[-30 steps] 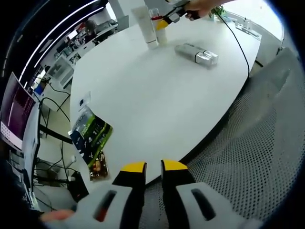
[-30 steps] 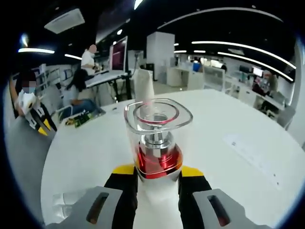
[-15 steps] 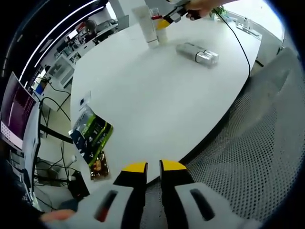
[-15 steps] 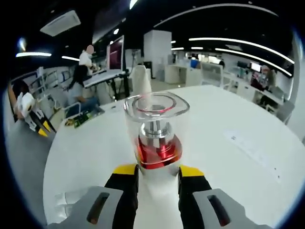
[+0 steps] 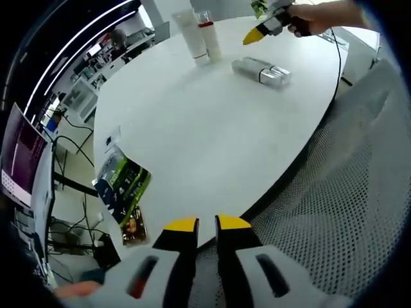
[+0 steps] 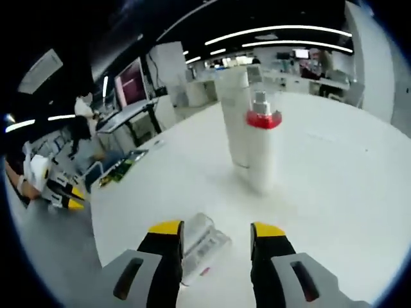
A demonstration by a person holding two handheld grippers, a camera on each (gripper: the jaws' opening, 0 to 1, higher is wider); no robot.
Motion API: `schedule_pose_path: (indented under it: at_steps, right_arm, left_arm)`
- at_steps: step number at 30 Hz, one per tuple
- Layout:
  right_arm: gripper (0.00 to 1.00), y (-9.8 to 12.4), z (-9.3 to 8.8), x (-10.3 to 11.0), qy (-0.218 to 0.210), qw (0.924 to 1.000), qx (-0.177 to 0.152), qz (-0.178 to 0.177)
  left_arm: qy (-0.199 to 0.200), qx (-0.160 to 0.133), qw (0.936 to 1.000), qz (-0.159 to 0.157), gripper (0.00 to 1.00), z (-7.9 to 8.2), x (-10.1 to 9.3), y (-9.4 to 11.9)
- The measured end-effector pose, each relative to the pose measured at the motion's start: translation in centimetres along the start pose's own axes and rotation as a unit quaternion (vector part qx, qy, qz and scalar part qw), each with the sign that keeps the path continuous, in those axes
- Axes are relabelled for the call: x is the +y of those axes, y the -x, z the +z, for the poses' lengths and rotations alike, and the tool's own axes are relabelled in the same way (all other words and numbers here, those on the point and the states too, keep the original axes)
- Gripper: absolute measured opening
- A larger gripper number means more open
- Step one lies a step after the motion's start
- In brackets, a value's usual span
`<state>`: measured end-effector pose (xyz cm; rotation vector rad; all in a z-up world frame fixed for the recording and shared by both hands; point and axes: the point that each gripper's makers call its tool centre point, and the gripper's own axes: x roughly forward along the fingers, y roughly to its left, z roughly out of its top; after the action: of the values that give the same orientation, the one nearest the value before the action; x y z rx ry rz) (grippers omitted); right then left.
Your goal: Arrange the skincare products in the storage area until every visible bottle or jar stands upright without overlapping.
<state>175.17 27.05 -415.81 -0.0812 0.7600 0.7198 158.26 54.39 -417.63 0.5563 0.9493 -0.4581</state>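
1. Since half a second ago the right gripper has let go of the white pump bottle with the red collar and clear cap and drawn back; its yellow-tipped jaws, then closed around the bottle's red collar, now stand wide apart with nothing between them.
2. In the right gripper view that bottle stands upright on the round white table, ahead of the jaws and a little toward the right jaw, well clear of both tips.
3. A taller white tube stands upright just behind the bottle; the bottle overlaps it in this view, so whether they touch cannot be told.
4. A clear and silvery bottle lying on its side sits between the jaws, nearer the left jaw; its lower end is cut off behind that jaw.
5. In the left gripper view the left gripper hangs over the near table edge, its yellow tips almost together, a narrow gap left, nothing held.
6. Far ahead of those jaws the upright bottle and tube look small and hard to make out; the lying bottle rests to their right, apart from them.
7. The right gripper enters at the top, held by a hand cut off by the rim.
8. A green printed packet lies off the table's left side.
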Motion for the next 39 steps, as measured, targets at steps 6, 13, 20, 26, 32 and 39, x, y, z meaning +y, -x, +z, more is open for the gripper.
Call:
schedule_pose_path:
  at_steps: [6, 13, 20, 26, 32, 39]
  right_arm:
    - [0.40, 0.9, -1.9, 1.3, -0.068, 0.9969, 0.010, -0.038]
    - [0.36, 1.3, -4.4, 2.0, -0.076, 0.9948, 0.034, -0.060]
    - [0.31, 0.3, -6.0, 2.1, -0.043, 0.9954, 0.074, -0.043]
    - [0.29, 0.0, -6.1, 1.4, -0.045, 0.9953, 0.072, -0.046]
    - [0.29, 0.3, -6.4, 0.0, -0.024, 0.9943, 0.081, -0.065]
    - [0.30, 0.0, -6.4, 0.4, 0.023, 0.9927, 0.097, -0.067]
  left_arm:
    - [0.007, -0.041, 0.9991, 0.009, 0.08, 1.4, 0.4, 0.4]
    - [0.000, -0.038, 0.9992, 0.009, 0.09, 1.3, 0.2, 0.4]
    - [-0.007, -0.068, 0.9976, 0.008, 0.14, 2.5, 0.0, 0.7]
    - [-0.014, -0.069, 0.9975, -0.004, 0.21, 2.7, -0.7, 0.5]
    - [-0.013, -0.063, 0.9979, -0.010, 0.22, 2.5, -0.9, 0.3]
    - [-0.006, -0.074, 0.9972, -0.012, 0.25, 2.9, -0.9, 0.4]
